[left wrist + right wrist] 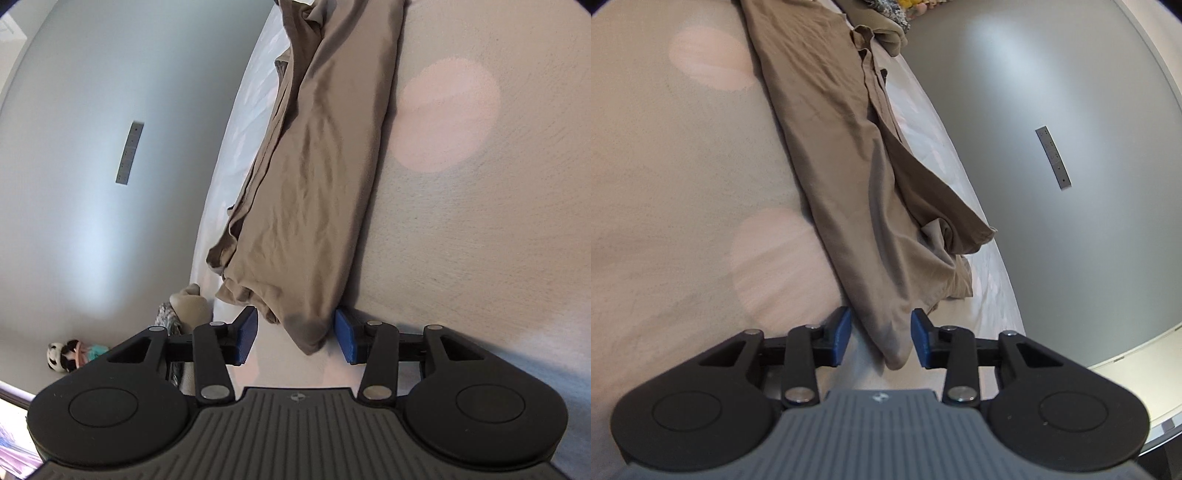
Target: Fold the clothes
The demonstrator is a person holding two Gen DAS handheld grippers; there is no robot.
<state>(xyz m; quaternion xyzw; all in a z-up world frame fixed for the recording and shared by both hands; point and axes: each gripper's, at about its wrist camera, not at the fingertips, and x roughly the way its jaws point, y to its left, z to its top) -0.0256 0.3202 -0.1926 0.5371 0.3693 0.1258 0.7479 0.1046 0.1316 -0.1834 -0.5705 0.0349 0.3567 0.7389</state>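
Observation:
A tan garment (310, 184) lies folded into a long strip across the beige bed cover (480, 221). One end corner of it sits between the blue pads (245, 338) of my left gripper (295, 339), whose jaws stand apart and do not press the cloth. In the right wrist view the other end of the garment (842, 166) tapers to a corner between the blue pads (921, 339) of my right gripper (881, 338), which is also open with a small gap on each side. Loose folds bunch along the strip's far edge (953, 236).
The bed cover (665, 184) has pale pink round patches (713, 59). A grey wall with a socket strip (1054, 157) runs behind the bed. A plush toy (62, 356) and a cushion (188, 302) lie near the bed's edge in the left wrist view.

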